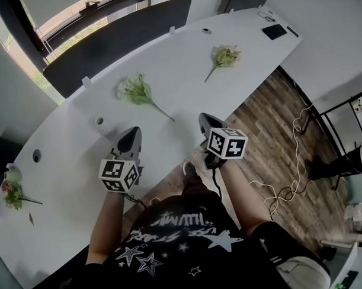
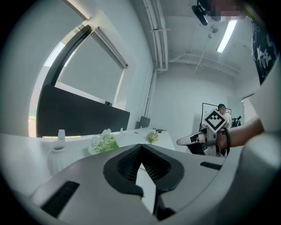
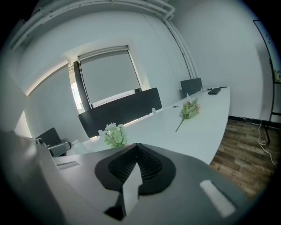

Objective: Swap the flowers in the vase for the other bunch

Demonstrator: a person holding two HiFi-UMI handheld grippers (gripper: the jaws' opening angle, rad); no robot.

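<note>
While flowers [image 1: 136,91] lie at twelve o'clock, my left hand-held gripper [image 1: 132,134] and right hand-held gripper [image 1: 205,119] hang closed, empty.

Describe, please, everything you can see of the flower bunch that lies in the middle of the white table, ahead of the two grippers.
The flower bunch has a loose head of pale green leaves and small whitish blossoms. One thin dark stem runs from the head toward the near edge of the table, to the right in the head view. The bunch lies flat on its side on the white table, and nothing else touches it. Whether it is real or artificial cannot be told.
</note>
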